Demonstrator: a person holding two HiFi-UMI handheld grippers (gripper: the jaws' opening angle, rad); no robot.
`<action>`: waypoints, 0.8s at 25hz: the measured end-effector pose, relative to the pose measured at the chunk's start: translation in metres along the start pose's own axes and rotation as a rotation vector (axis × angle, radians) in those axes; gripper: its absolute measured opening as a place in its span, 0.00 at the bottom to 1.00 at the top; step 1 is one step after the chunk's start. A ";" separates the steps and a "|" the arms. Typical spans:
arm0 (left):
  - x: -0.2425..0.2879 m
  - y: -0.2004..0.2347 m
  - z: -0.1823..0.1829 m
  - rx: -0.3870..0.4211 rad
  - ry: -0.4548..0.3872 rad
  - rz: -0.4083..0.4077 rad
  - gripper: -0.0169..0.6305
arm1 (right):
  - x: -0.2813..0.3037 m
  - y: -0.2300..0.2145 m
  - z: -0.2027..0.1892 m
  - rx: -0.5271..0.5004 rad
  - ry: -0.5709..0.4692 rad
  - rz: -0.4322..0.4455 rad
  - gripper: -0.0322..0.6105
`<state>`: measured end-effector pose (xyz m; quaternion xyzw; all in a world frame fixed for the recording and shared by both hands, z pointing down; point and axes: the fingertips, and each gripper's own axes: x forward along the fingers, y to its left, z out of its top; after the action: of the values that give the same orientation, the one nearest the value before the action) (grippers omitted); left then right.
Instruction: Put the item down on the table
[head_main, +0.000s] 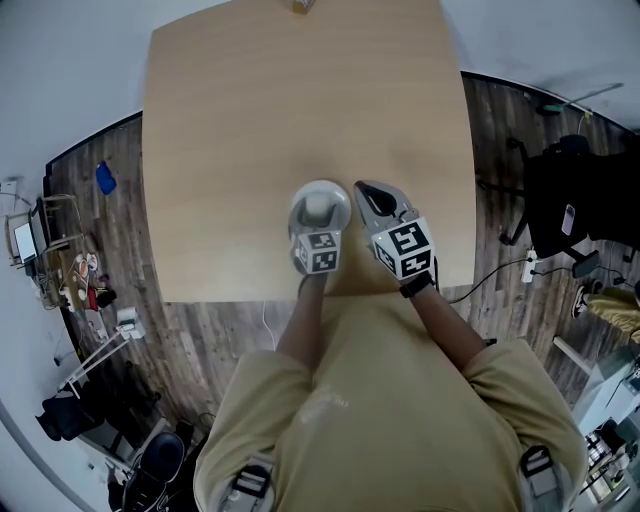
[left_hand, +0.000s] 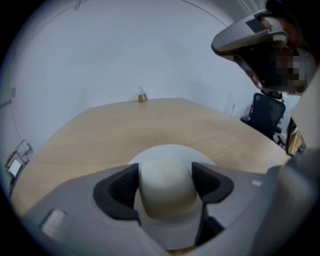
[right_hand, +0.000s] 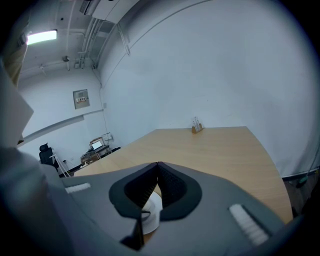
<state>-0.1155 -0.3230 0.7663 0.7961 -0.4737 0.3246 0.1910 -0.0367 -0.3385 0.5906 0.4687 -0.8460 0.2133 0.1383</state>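
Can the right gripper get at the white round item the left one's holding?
Probably yes: the right gripper sits beside the white round item, nothing between. But its jaws are shut, and the left gripper clamps the item's middle, leaving only the rim free.

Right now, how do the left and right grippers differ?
The left gripper has its jaws apart, clamped on a cream rounded item. The right gripper has its jaws shut tip to tip with nothing between them. In the head view the left gripper points straight ahead, while the right gripper angles inward toward it. Both are over the near part of the wooden table.
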 end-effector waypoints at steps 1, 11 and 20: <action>-0.001 0.001 0.001 -0.014 -0.012 0.003 0.54 | 0.000 0.001 -0.001 0.000 0.005 0.011 0.06; -0.049 0.008 0.041 -0.070 -0.147 0.052 0.50 | -0.013 0.016 0.006 -0.031 -0.012 0.074 0.06; -0.133 -0.007 0.119 -0.104 -0.350 0.046 0.23 | -0.062 0.001 0.047 -0.090 -0.171 0.006 0.06</action>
<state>-0.1146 -0.3086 0.5877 0.8183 -0.5341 0.1605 0.1392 -0.0065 -0.3158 0.5227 0.4761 -0.8647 0.1349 0.0859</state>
